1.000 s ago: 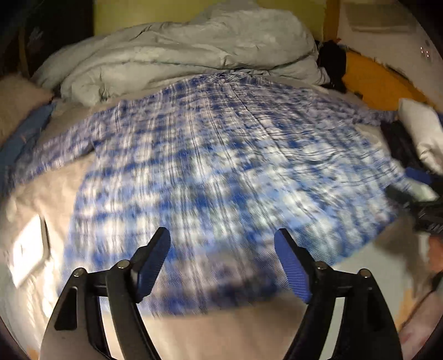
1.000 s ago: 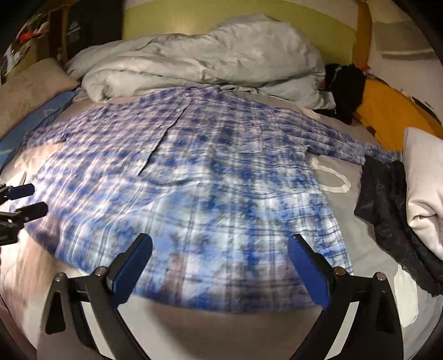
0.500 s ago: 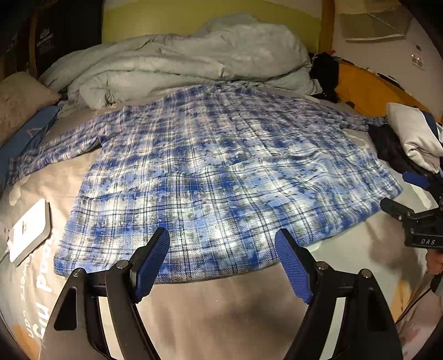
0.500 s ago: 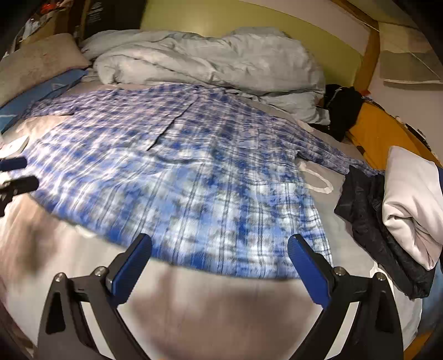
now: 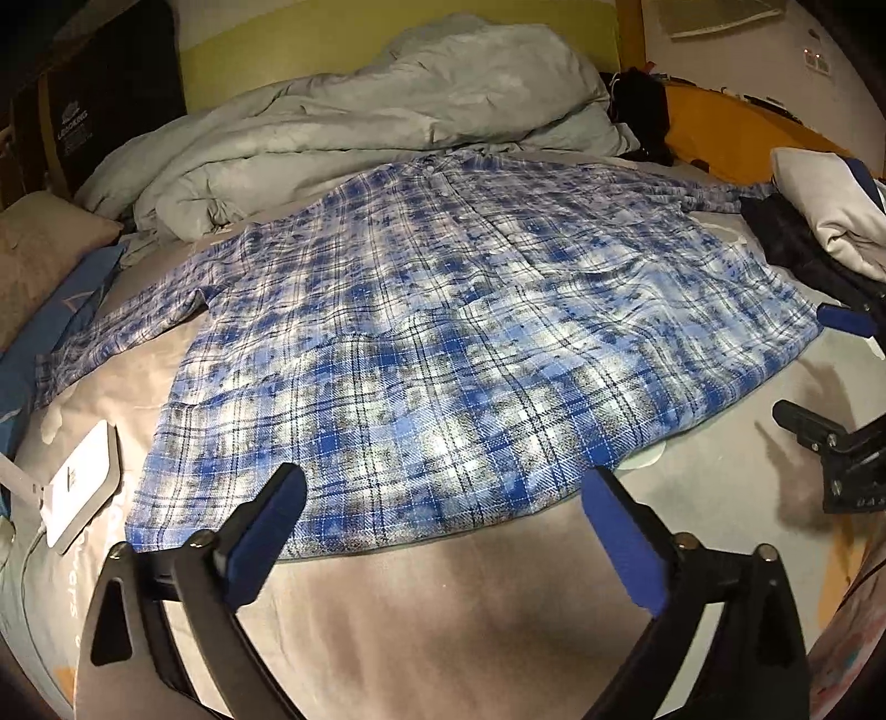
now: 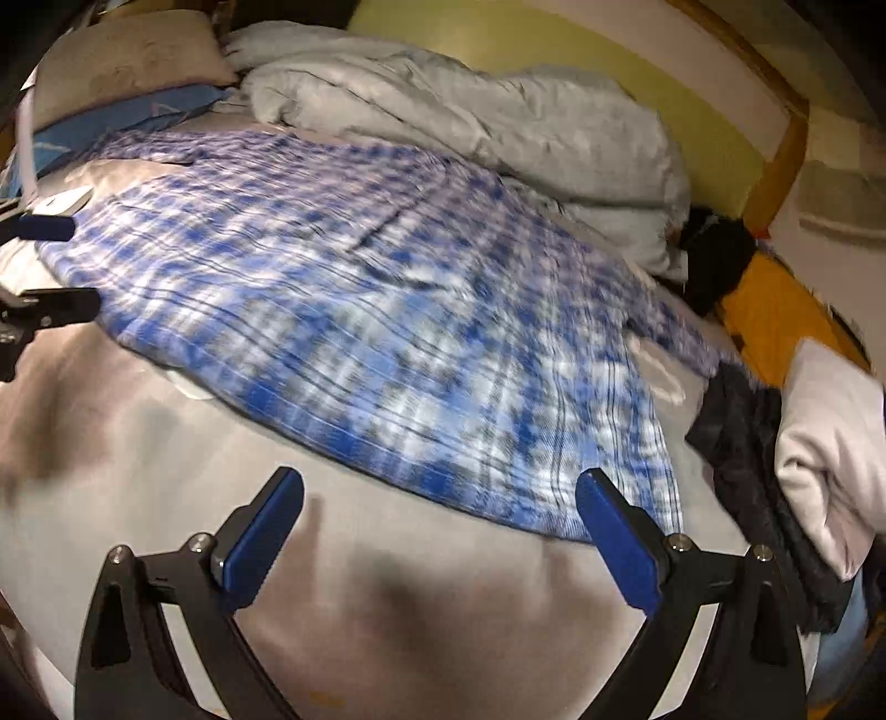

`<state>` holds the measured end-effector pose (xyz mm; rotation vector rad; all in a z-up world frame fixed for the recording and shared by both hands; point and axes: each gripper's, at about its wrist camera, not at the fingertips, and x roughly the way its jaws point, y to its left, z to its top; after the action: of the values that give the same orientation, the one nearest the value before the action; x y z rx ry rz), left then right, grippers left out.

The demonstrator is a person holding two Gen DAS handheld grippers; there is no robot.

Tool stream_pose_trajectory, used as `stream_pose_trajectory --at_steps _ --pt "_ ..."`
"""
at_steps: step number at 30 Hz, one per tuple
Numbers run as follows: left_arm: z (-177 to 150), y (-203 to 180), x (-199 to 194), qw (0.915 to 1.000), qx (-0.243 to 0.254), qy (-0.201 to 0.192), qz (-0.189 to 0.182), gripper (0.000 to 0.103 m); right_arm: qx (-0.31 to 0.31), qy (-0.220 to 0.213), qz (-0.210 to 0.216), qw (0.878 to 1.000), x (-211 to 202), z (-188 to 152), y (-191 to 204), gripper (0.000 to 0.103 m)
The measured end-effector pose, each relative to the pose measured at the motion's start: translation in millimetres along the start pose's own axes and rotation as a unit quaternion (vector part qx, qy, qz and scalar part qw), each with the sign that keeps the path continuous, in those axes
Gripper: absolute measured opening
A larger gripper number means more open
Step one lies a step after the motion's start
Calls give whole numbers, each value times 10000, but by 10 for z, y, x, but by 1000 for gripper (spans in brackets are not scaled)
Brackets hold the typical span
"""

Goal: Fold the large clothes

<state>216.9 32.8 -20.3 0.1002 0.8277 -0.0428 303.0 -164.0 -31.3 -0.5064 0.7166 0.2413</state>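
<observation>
Folding not begun: blue-and-white plaid flannel shirt lies flat at 12 o'clock, left claw and right claw both wide, empty.

A home bedroom: bed with rumpled duvet, pillow, yellow-green headboard.

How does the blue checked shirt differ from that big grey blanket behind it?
The plaid shirt lies spread out flat with sleeves extended; the grey duvet is bunched in a crumpled heap. The shirt is blue and white plaid; the duvet is plain pale grey. Both rest on the bed, and neither gripper touches them.
</observation>
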Motion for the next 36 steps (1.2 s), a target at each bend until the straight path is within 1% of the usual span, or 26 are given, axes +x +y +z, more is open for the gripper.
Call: stream_pose_trajectory --at_steps 3,5,8,11,12,13,15,18,21,26,31,34,36 --pt "2 17 65 9999 -2 103 7 103 283 -42 218 9994 -12 23 -43 98" --pt "-1 39 99 9999 -27 153 34 103 370 2 228 9991 18 33 -67 99" --pt "1 52 80 9999 -25 112 -14 103 201 37 51 9998 68 37 -22 99" --pt "13 46 14 10000 25 1 -7 103 -43 153 204 9997 115 23 76 99" --pt "20 47 -4 10000 32 -25 -6 103 -196 228 300 9991 140 8 126 99" --pt "29 49 -21 10000 29 -49 -7 103 -377 277 300 9985 164 -14 190 99" --pt "38 56 -45 10000 21 -68 -57 103 -616 236 104 9978 181 -49 290 99" --pt "48 72 -61 9999 21 -84 -66 103 -733 164 -29 9972 194 -51 315 99" --pt "46 75 -60 9999 37 -84 -50 103 -643 168 -251 9975 242 -28 254 101" --pt "30 42 -48 9999 152 -52 -63 103 -445 187 -654 9967 336 19 116 101" --pt "-5 -52 -7 9991 410 34 -94 103 -181 285 -1140 9929 432 41 -68 101" --pt "-44 -138 45 9977 659 135 -110 103 -27 346 -1288 9911 457 44 -170 101" --pt "-79 -208 89 9962 848 192 -5 103 23 369 -1350 9902 460 42 -209 101"
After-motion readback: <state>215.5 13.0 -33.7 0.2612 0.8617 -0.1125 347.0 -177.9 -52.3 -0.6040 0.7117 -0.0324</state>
